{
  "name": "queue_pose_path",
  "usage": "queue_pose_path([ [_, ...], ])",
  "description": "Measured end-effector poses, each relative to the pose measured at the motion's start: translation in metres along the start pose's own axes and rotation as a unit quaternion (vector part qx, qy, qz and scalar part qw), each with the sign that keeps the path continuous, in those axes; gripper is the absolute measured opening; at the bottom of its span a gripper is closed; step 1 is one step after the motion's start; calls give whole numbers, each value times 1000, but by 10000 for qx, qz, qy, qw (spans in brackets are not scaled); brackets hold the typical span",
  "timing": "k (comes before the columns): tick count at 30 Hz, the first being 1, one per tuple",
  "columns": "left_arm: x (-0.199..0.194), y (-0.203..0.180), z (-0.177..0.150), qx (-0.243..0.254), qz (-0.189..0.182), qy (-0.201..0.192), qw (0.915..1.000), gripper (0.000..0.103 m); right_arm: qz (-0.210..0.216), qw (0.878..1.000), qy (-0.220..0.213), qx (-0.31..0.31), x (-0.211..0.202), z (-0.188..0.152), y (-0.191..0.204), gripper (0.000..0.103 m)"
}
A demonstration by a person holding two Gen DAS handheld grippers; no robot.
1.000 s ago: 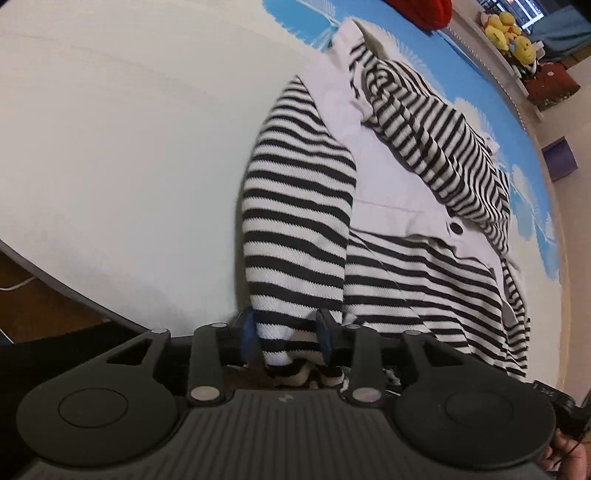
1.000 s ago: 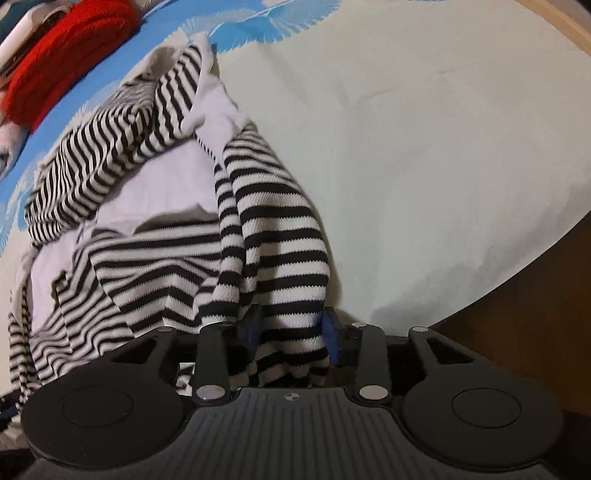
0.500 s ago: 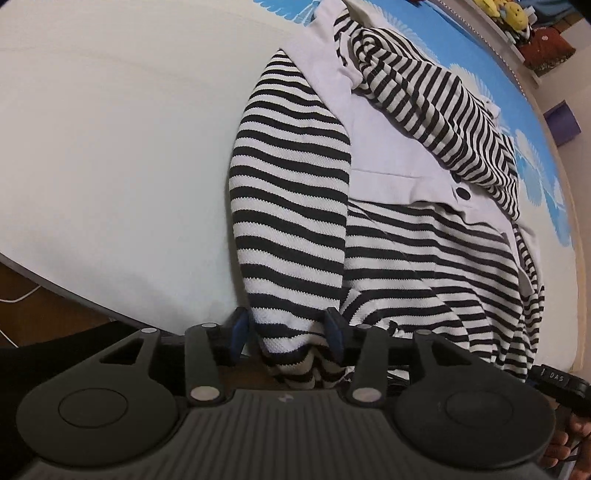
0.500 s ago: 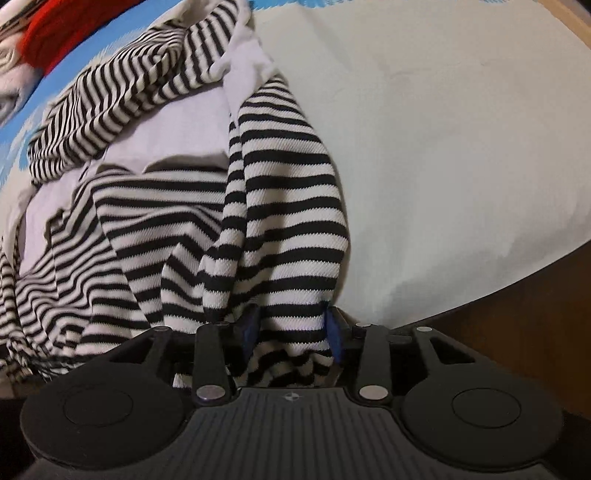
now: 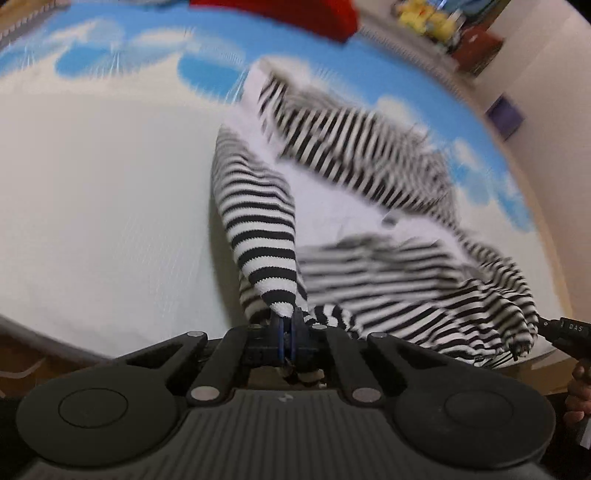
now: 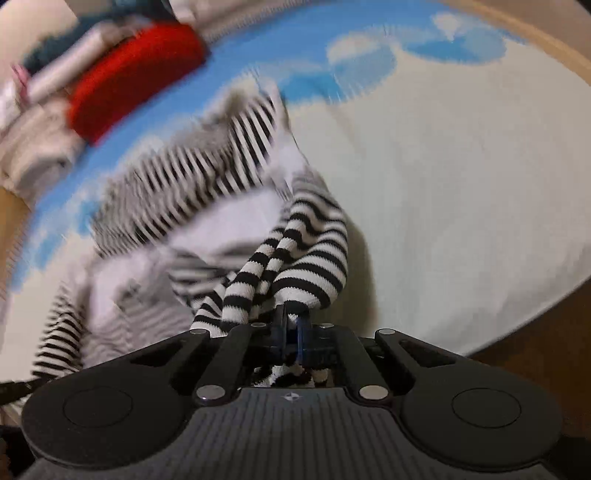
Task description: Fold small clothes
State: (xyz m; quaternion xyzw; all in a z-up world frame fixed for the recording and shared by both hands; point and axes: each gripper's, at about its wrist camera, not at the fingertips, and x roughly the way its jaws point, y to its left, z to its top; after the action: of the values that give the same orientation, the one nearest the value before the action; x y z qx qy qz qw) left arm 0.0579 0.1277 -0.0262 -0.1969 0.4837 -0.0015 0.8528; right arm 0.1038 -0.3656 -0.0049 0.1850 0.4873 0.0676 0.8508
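Note:
A small black-and-white striped garment (image 5: pixel 369 206) with a white panel lies on a cream and blue bed sheet (image 5: pixel 92 184). My left gripper (image 5: pixel 287 332) is shut on the hem of its left striped leg (image 5: pixel 262 236), lifted off the sheet. My right gripper (image 6: pixel 291 332) is shut on the hem of the other striped leg (image 6: pixel 310 254), which bunches at the jaws. The garment (image 6: pixel 192 173) trails away from both grippers toward the blue part of the sheet. Both views are motion-blurred.
A red folded cloth (image 6: pixel 136 70) lies at the far side of the bed, also in the left wrist view (image 5: pixel 280 11). Pale clothes (image 6: pixel 33 147) lie beside it. Yellow toys (image 5: pixel 424 18) sit on a far shelf. The bed's wooden edge (image 6: pixel 535 332) is near right.
Both grippers have shut on the striped leg hems, which lay between open jaws before. Both have lifted and swung, pulling the legs up off the sheet.

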Motion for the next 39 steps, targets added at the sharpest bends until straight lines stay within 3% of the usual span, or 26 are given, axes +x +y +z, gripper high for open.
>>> queue_pose_path([
  [9, -96, -13, -1, 459, -249, -623, 9967, 2, 659, 9946, -790, -121, -97, 21, 0, 2],
  [13, -160, -16, -13, 620, -606, -935, 9918, 2, 1021, 9874, -1152, -375, -165, 15, -1, 2],
  [17, -171, -10, -7, 348, -803, -1082, 9903, 3, 1225, 9815, -1426, -368, -207, 14, -11, 2],
  [22, -105, -8, 40, 179, -483, -897, 9946, 3, 794, 9915, -1019, 158, -149, 41, -23, 2],
  [27, 0, 2, 103, 116, -9, -624, 9980, 3, 280, 9968, -732, 176, -59, 83, -9, 2],
  [30, 59, 14, 123, -7, 88, -364, 9993, 4, 16, 9980, -490, 404, 3, 109, -7, 2],
  [32, 87, 28, 131, -561, -106, 39, 9984, 9, -153, 9983, -386, 419, 37, 119, -7, 2],
  [34, 97, 43, 139, -1133, -448, 271, 9922, 35, -347, 9975, -252, 567, 64, 122, -13, 4],
  [37, 82, 58, 144, -1452, -710, -106, 9868, 49, -371, 9953, -350, 821, 66, 128, -18, 14],
  [39, 73, 67, 145, -1517, -856, -265, 9844, 49, -384, 9944, -705, 682, 55, 132, -16, 19],
])
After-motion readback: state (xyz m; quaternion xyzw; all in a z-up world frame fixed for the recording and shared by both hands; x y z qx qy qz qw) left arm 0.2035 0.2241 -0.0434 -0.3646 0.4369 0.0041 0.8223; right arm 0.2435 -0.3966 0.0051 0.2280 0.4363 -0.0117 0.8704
